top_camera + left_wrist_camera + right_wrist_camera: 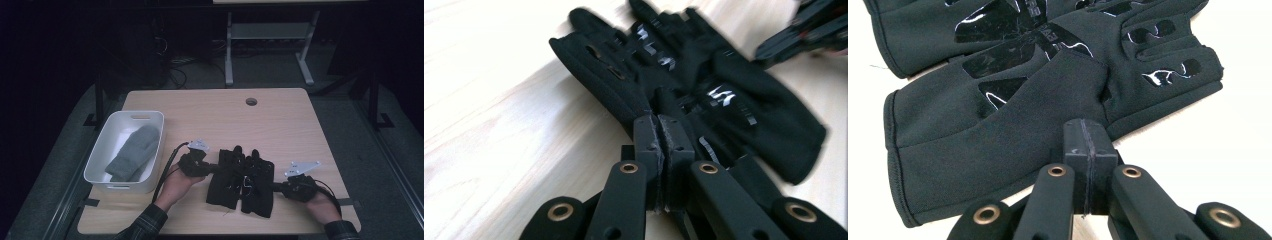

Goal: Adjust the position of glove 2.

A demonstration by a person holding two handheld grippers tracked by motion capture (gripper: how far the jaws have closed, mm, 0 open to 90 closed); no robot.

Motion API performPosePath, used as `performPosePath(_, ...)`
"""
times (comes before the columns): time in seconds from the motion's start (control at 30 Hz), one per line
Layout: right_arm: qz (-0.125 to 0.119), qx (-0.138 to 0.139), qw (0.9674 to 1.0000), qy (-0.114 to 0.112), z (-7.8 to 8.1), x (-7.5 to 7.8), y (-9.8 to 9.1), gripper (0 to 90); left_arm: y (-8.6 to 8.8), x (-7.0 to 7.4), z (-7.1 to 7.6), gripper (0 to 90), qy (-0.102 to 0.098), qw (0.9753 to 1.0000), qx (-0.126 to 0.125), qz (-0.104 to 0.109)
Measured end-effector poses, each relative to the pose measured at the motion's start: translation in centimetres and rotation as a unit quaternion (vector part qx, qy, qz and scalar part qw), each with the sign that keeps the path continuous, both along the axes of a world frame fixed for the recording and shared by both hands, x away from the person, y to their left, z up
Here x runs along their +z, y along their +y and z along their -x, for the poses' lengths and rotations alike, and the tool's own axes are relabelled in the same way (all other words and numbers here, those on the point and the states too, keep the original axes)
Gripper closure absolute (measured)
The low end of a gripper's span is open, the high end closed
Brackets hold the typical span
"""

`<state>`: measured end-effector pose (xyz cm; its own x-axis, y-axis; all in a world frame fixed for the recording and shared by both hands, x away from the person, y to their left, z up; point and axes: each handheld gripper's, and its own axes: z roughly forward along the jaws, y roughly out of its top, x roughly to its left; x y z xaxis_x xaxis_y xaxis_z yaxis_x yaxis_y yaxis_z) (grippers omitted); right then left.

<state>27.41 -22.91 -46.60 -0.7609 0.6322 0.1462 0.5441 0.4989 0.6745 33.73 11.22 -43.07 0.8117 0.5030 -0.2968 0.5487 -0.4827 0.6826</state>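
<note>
Two black gloves lie side by side, palms up, near the table's front edge. My left gripper (213,167) comes in from the left and is shut on the edge of the left black glove (222,177). In the left gripper view the pads (658,124) pinch that glove's (609,85) hem. My right gripper (274,187) reaches in from the right and is shut on the side edge of the right black glove (257,186). The right gripper view has its closed tips (1087,127) over that glove's (998,135) thumb side, with the other glove (948,30) beyond.
A white bin (95,170) stands at the table's left with a grey mitten (132,152) inside. A round cable hole (251,101) sits near the far edge. Behind the table are a desk frame and cables on the floor.
</note>
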Motion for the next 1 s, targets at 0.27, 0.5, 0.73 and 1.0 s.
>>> performPosePath(0.27,-0.001,0.006,1.0000,-0.001,-0.4,0.0,0.6,90.0,-0.9,1.3,0.3,87.5,0.008,0.9985,-0.018,0.051)
performPosePath(0.5,-0.006,0.009,0.9999,0.000,-0.9,-0.1,1.2,90.0,-2.0,2.1,0.3,87.6,0.004,0.9976,-0.029,0.062)
performPosePath(0.73,-0.012,0.018,0.9998,0.003,-1.5,-0.1,2.8,90.0,-2.3,2.5,0.0,87.6,0.001,0.9972,-0.032,0.068)
performPosePath(1.0,-0.012,0.036,0.9993,-0.003,-2.2,-0.1,5.4,90.0,-2.5,2.3,0.0,87.6,0.003,0.9973,-0.034,0.065)
